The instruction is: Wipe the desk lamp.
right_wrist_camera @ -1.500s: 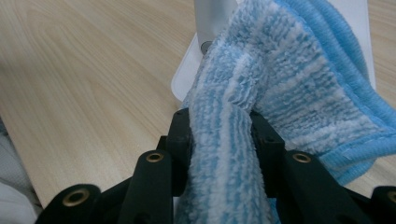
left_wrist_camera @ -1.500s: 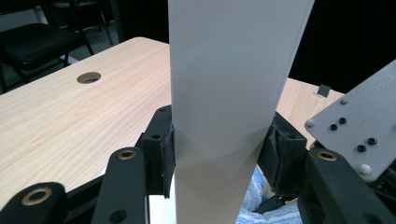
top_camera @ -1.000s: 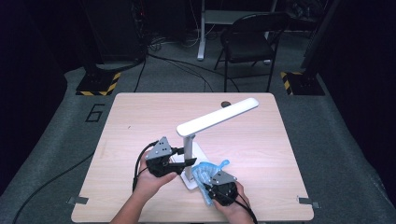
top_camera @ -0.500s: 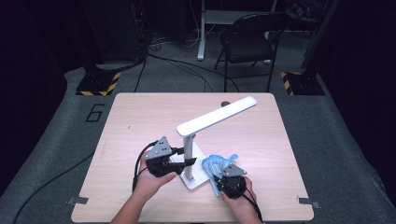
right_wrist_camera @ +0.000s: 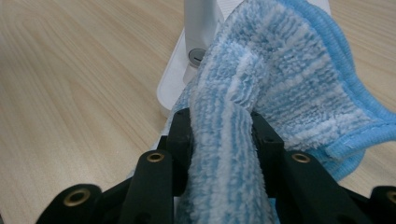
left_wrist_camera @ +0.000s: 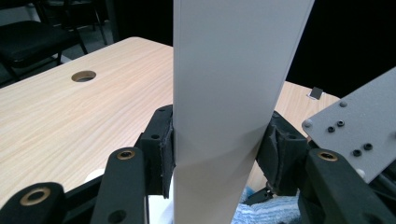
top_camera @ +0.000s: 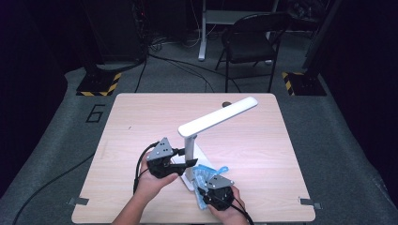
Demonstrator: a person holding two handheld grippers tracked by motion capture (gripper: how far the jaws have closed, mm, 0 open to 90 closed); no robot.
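A white desk lamp (top_camera: 218,117) stands on the wooden table (top_camera: 141,122) near its front. My left gripper (top_camera: 187,157) is shut on the lamp's upright post (left_wrist_camera: 233,84), with its pads (left_wrist_camera: 166,144) pressed on both sides. A blue-and-white striped cloth (right_wrist_camera: 261,79) lies bunched against the lamp's flat base (right_wrist_camera: 173,84), beside a round button (right_wrist_camera: 196,55). My right gripper (right_wrist_camera: 222,126) is shut on a fold of that cloth (top_camera: 206,172) at the front right of the base. The grey plate (left_wrist_camera: 359,126) of the right gripper shows just past the post.
A round cable hole (top_camera: 226,104) sits near the table's far edge. A black folding chair (top_camera: 253,37) and cables stand on the floor behind the table. Tape tabs (top_camera: 77,201) mark the table's front corners.
My right gripper has slid with the cloth a little to the right and then back left beside the lamp base. The left gripper and the lamp have stayed put.
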